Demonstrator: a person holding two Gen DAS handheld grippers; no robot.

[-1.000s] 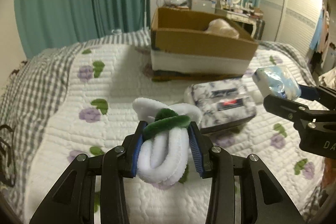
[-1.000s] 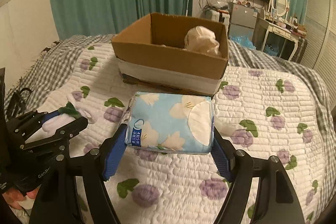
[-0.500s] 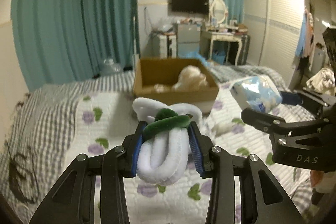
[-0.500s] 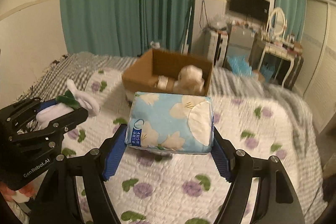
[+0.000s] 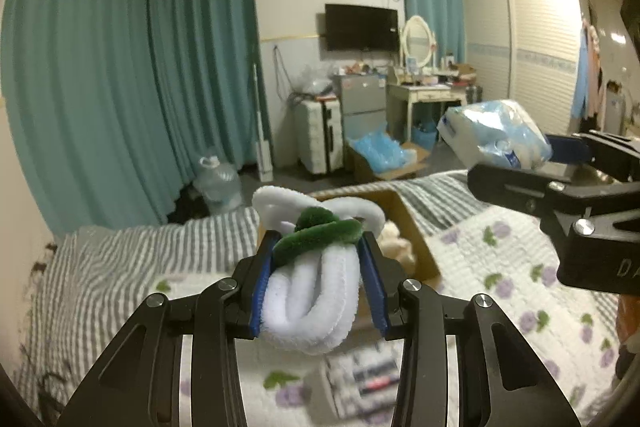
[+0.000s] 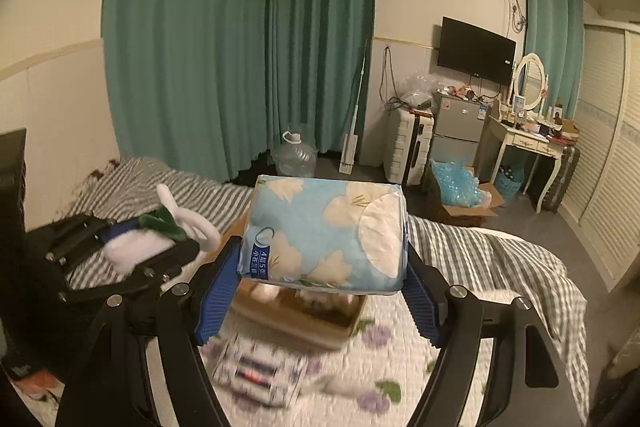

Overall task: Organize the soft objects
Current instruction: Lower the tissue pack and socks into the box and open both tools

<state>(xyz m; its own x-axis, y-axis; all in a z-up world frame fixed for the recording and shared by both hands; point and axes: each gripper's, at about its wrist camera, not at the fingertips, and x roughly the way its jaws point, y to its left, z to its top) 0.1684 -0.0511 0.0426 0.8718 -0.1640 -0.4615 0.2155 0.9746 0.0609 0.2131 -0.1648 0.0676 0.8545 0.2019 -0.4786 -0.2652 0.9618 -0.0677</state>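
teal curtains (image 6: 240, 39) lined the far wall of a bedroom, behind a bed covered by a quilted floral bedspread (image 5: 516, 267). both grippers were raised above that bed. the left gripper (image 5: 318, 281) was clamped on a white fuzzy bundle (image 5: 312, 303) tied with a green band (image 5: 316, 233); its blue pads (image 5: 259, 291) pressed against both sides of the bundle, and white loops stood up past the fingertips. the right gripper (image 6: 322, 297) was clamped on a blue floral tissue pack (image 6: 326, 231), which sat level between its blue pads (image 6: 218, 293) and hid much of the scene beyond. in the left wrist view the right gripper appeared at the right edge with the pack held high. beneath and just beyond both held items, an open cardboard box (image 5: 416, 227) rested on the bedspread with a pale, cream-coloured soft item (image 5: 394, 241) inside. nearer the cameras, a blurred grey-patterned pack (image 6: 260, 371) lay on the bedspread, in front of the box. beyond the bed, a water jug (image 6: 294, 155) stood on the floor by the curtains, and a wall-mounted television (image 6: 474, 51) hung above a dressing table (image 6: 528, 139).
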